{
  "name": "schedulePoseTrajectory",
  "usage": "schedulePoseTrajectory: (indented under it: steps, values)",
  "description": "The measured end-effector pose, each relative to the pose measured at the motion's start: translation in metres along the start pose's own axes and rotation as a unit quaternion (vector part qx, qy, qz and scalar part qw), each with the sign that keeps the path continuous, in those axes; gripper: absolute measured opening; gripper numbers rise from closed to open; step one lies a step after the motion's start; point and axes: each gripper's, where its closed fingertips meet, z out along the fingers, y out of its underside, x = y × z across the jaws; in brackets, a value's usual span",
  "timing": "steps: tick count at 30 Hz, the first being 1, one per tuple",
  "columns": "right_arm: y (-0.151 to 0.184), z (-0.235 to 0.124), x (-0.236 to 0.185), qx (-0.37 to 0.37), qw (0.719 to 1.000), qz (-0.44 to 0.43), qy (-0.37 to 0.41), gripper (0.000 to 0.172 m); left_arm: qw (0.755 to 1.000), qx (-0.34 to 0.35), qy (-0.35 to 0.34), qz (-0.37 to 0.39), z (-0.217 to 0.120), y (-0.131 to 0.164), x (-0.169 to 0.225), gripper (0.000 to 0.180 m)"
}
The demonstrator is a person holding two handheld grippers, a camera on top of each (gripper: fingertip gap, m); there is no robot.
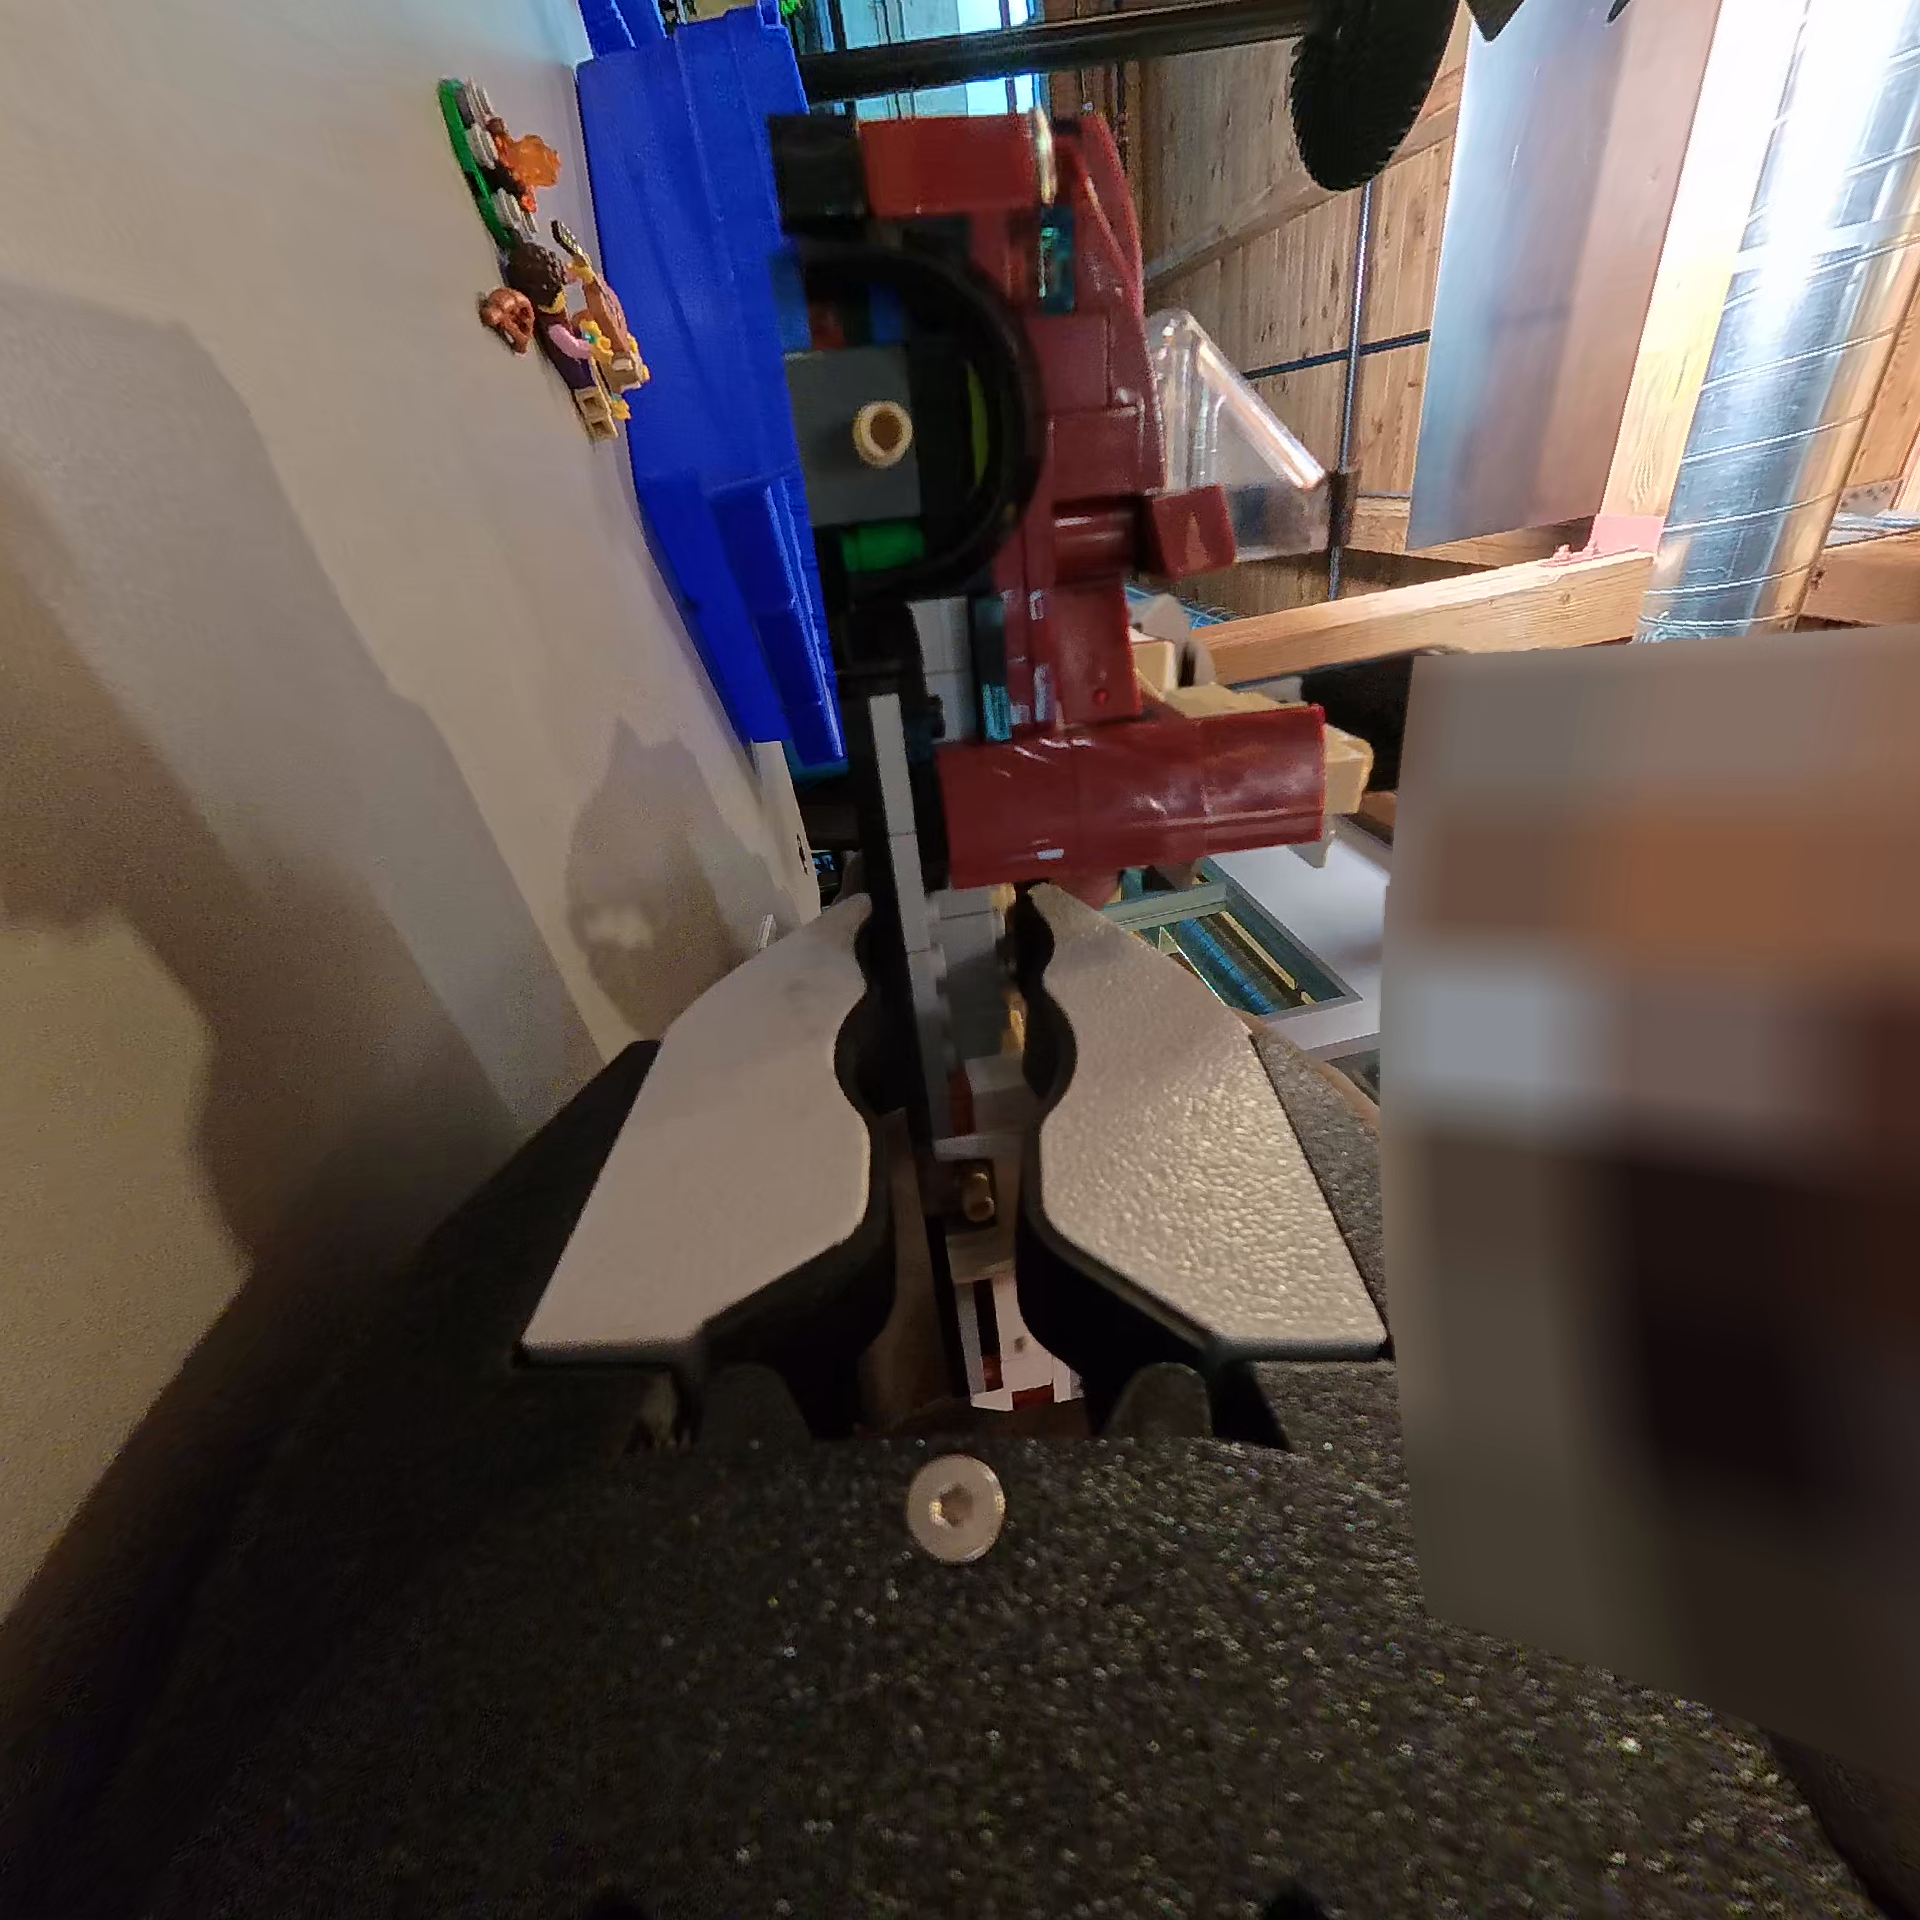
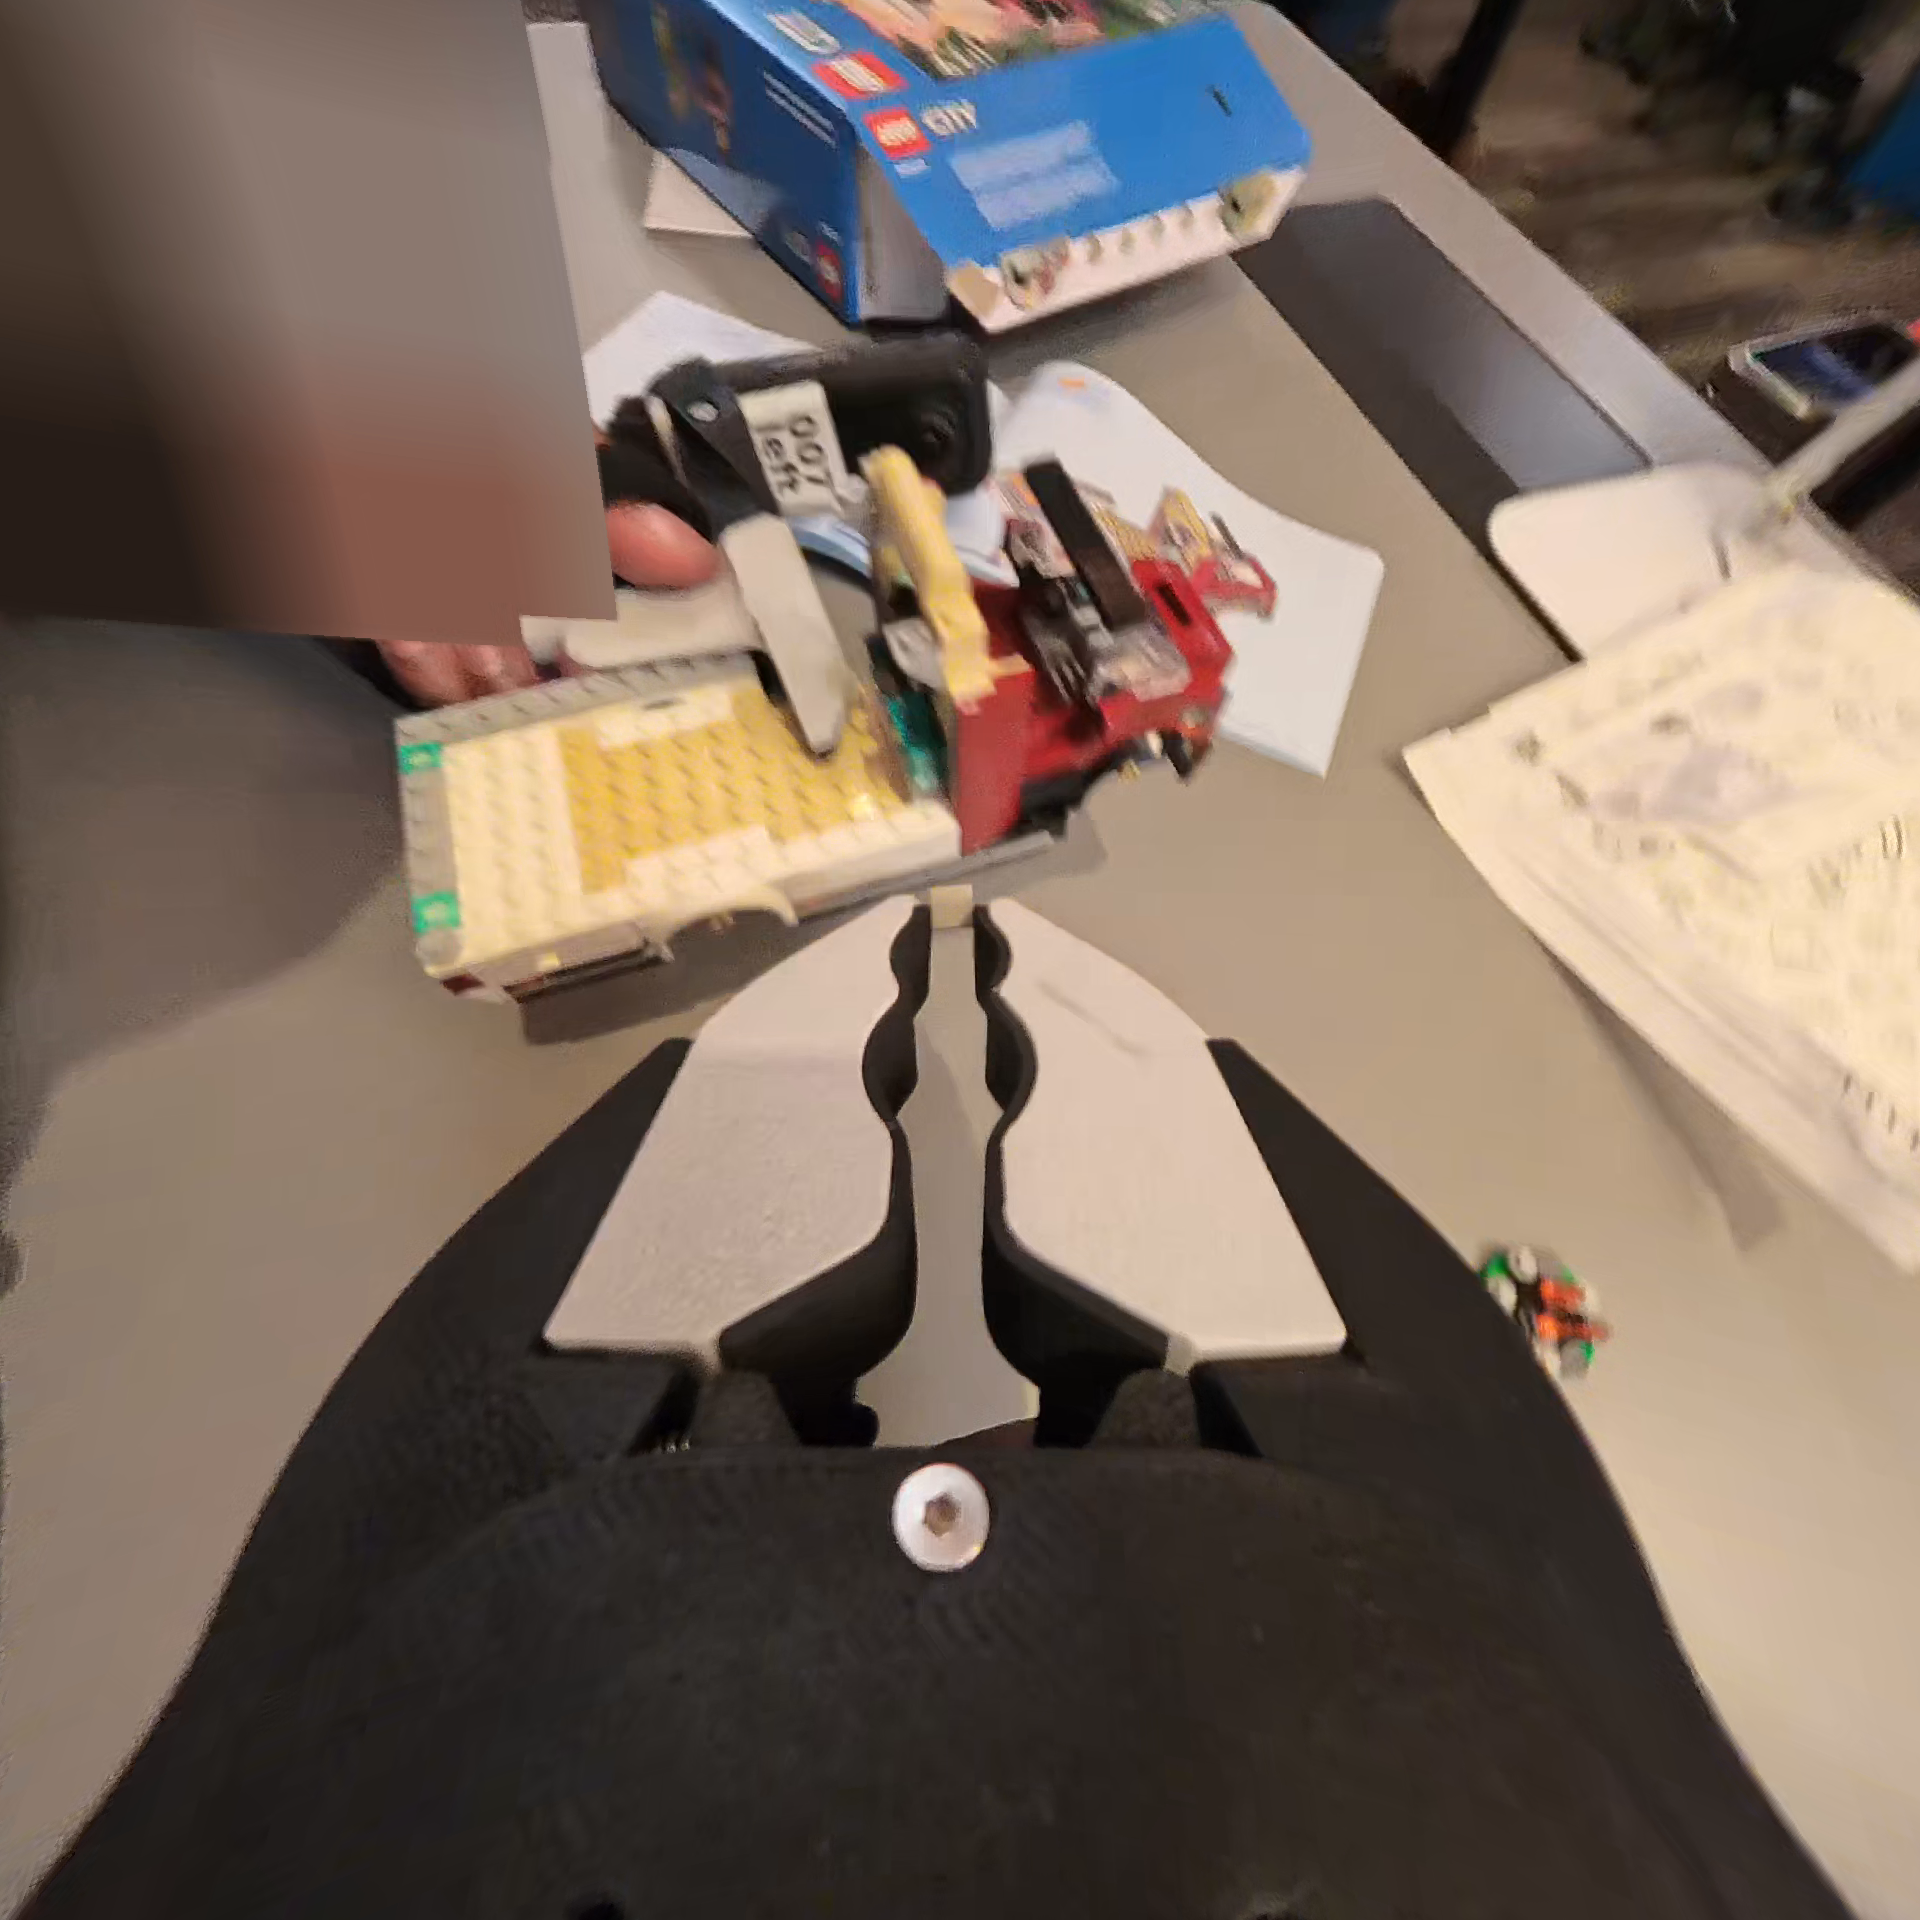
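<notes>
Gripping the brick-built model [image 2: 727, 790] by its plate edge, the left gripper [image 1: 951, 914] holds it clear of the grey table [image 2: 1299, 935], fingers clamped on it. The right gripper [image 2: 948, 914] pinches a small pale piece [image 2: 951, 902] just beside the model's underside. Light, stiff, likely to shed bricks; solid plate edges look safest. A blue box [image 2: 1039, 135] and paper booklet [image 2: 1714, 831] lie beyond.

Indoor workshop or lab space. A grey worktable [image 2: 1299, 935] carries a blue toy-brick box [image 2: 1039, 135] and printed instruction sheets [image 2: 1714, 862]; timber-plank walls [image 1: 1247, 260] and a metal duct [image 1: 1787, 416] rise behind.
</notes>
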Motion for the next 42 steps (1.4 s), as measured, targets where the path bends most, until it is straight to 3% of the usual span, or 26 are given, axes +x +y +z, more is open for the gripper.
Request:
schedulePoseTrajectory:
  steps: [9, 42]
  values:
    - [-0.011, 0.027, -0.011, -0.028, 0.999, -0.037, -0.014, 0.008, 1.0, 0.002, 0.024, -0.014, 0.001, 0.002, 0.005, 0.022]
    - [-0.011, 0.034, -0.006, -0.023, 0.999, -0.014, 0.028, 0.008, 0.999, 0.016, 0.033, -0.031, 0.0, -0.001, 0.006, 0.022]
